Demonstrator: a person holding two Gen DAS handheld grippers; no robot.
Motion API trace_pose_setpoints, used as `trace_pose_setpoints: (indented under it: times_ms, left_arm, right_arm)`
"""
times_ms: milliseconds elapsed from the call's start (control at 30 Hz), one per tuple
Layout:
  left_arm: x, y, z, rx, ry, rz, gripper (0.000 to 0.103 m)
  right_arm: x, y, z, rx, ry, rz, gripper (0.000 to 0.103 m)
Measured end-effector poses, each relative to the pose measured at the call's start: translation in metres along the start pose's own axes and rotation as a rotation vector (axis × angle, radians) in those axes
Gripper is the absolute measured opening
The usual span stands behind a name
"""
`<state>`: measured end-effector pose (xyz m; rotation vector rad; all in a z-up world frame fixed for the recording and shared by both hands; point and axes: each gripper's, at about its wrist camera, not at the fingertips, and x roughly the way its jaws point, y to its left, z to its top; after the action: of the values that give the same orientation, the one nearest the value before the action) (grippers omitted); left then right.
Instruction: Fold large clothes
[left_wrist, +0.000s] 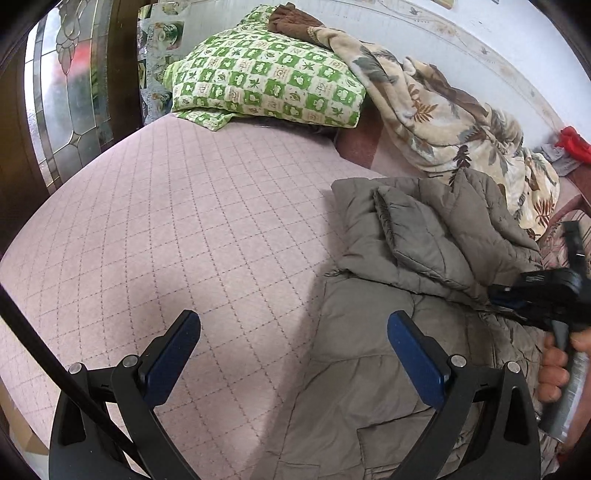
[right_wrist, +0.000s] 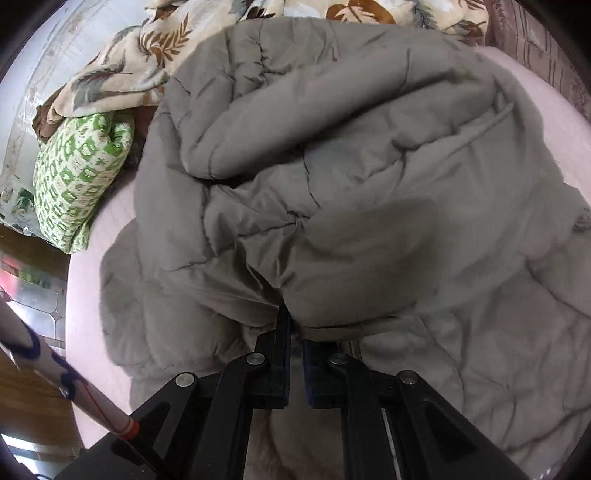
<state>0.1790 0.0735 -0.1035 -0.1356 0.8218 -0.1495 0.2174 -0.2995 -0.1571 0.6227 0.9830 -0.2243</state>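
A: Where is the jacket (right_wrist: 332, 177) relative to each tool?

B: It lies bunched on the pink bedspread (left_wrist: 192, 221). The right gripper (right_wrist: 294, 332) has its jaws nearly together, pinching a fold of the grey padded cloth at the near edge of the heap. The fold rises from the fingertips and puffs up ahead of them.

A: And the left gripper (left_wrist: 293, 328)?

B: Jaws wide apart, holding nothing. It hovers over the jacket's left border: the right finger (left_wrist: 413, 354) is above grey fabric, the left finger (left_wrist: 173, 350) above bare bedspread.

A: Which edges show?

B: In the left wrist view, the jacket's left hem runs from between the fingers up to a sleeve (left_wrist: 413, 236) folded across the body. In the right wrist view, a rolled section sits on top, with flatter quilted panels spreading right and toward the camera.

A: How much room is there?

B: A broad stretch of bedspread lies to the left of the jacket, up to the green pillow (left_wrist: 266, 81). On the far side a leaf-print blanket (left_wrist: 454, 122) touches the jacket, so that side is crowded. The bed's left edge meets a dark wooden door with leaded glass (left_wrist: 70, 96).
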Motion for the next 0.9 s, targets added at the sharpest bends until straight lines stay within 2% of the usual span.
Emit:
trace_pose_setpoints:
  times_ms: [67,133,200,267,367,433,500,600,633,733,800,900]
  left_arm:
    - [0.000,0.002,0.001,-0.003,0.003,0.000,0.101]
    - [0.001,0.004,0.001,-0.016,0.010,-0.005,0.101]
    - [0.001,0.005,0.001,-0.027,0.017,-0.016,0.101]
    - [0.001,0.005,0.001,-0.027,0.015,-0.018,0.101]
    - [0.003,0.003,0.001,-0.020,0.017,-0.004,0.101]
    - [0.006,0.002,0.000,-0.014,0.026,0.005,0.101]
    - [0.009,0.002,0.000,-0.007,0.034,0.019,0.101]
    - [0.013,0.003,0.002,-0.003,0.036,0.032,0.101]
    - [0.014,0.004,0.004,-0.004,0.037,0.031,0.101]
    - [0.018,0.004,0.006,-0.010,0.044,0.028,0.101]
    - [0.019,0.004,0.006,-0.009,0.049,0.025,0.101]
    - [0.017,0.003,0.004,0.000,0.048,0.033,0.101]
  right_arm:
    - [-0.017,0.005,-0.005,-0.049,-0.002,0.002,0.014]
    - [-0.045,0.011,-0.014,-0.142,-0.030,-0.006,0.044]
    - [-0.070,0.010,-0.021,-0.178,-0.068,0.002,0.051]
    - [-0.098,0.007,-0.026,-0.201,-0.111,0.020,0.051]
    - [-0.118,0.013,-0.018,-0.243,-0.209,-0.033,0.049]
    - [-0.111,0.023,0.000,-0.250,-0.246,-0.072,0.040]
    - [-0.096,0.031,0.018,-0.236,-0.264,-0.102,0.039]
    - [-0.053,0.032,0.032,-0.233,-0.232,-0.199,0.037]
    - [-0.032,0.025,0.033,-0.209,-0.184,-0.217,0.037]
    - [0.003,0.012,0.033,-0.149,-0.114,-0.209,0.037]
    - [0.006,0.011,0.032,-0.180,-0.118,-0.209,0.037]
    - [-0.021,0.015,0.030,-0.215,-0.141,-0.166,0.037]
